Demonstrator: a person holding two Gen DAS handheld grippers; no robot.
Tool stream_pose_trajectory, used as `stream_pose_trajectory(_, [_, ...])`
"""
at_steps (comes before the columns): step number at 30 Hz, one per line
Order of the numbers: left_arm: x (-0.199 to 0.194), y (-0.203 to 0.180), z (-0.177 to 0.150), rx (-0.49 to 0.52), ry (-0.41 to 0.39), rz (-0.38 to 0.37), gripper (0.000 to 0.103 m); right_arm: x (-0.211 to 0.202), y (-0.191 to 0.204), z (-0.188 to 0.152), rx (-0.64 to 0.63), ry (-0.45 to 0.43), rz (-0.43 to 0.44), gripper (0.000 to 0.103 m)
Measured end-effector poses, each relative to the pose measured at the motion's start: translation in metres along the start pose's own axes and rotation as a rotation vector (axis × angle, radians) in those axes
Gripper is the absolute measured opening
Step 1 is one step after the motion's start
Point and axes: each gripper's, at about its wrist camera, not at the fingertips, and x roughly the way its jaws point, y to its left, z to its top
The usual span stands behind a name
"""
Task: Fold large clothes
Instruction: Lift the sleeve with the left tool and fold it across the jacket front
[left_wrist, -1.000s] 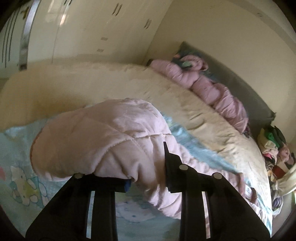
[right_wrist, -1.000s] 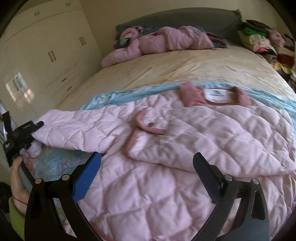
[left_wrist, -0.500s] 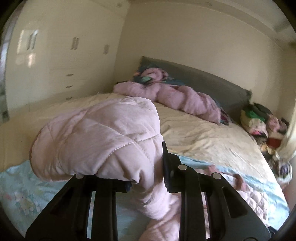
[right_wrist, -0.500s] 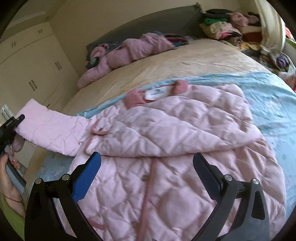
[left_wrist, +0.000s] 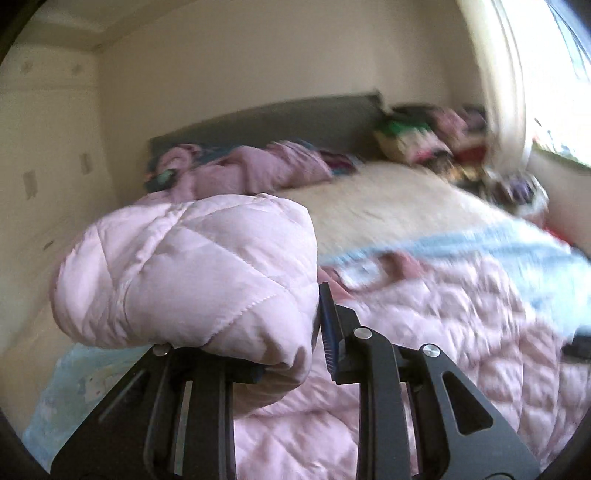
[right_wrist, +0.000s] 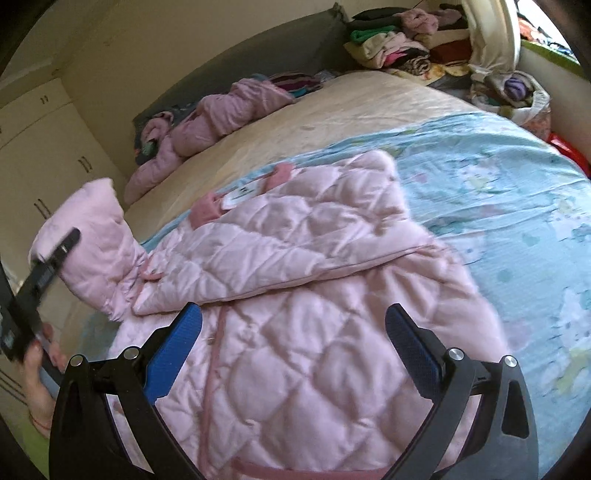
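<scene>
**Sleeve pinched and lifted, coat spread on the bed**

One pink quilted coat, lying open-faced across one light blue printed sheet at the near end of one bed. One white label at its darker pink collar. One sleeve raised off the bed at the coat's left side; the other sleeve folded flat across the chest.

Farther up the bed, against one grey headboard: one second pink padded garment, crumpled and well apart from the coat. One heap of mixed clothes at the far right corner. One cream wardrobe along the left wall.

Two hand-held grippers. Left gripper: pressed nearly together, pinching the cuff end of the raised sleeve, padded fabric bulging over and above the left finger. Seen from the right wrist view as one dark tool with the sleeve end hanging from it, one bare hand on its handle.

Right gripper: spread wide, blue pads well apart, hovering above the coat's lower front panel, nothing pinched; contact with the fabric impossible to tell.
</scene>
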Motion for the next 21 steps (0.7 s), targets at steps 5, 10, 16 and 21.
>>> stream_pose_trajectory(5, [0.024,-0.047,-0.033,0.138,0.089,-0.080,0.016,-0.010,-0.031,0.002,0.041,-0.014,-0.065,0.099])
stream_pose_trajectory(10, [0.040,-0.084,-0.067,0.291,0.166,-0.144,0.017,-0.015,-0.047,0.004,0.062,-0.015,-0.104,0.099])
stream_pose_trajectory(16, [0.043,-0.102,-0.092,0.380,0.201,-0.188,0.026,-0.014,-0.045,0.006,0.063,-0.020,-0.115,0.099])
stream_pose_trajectory(21, [0.036,-0.104,-0.099,0.386,0.199,-0.219,0.034,-0.010,-0.038,0.009,0.058,-0.017,-0.119,0.099])
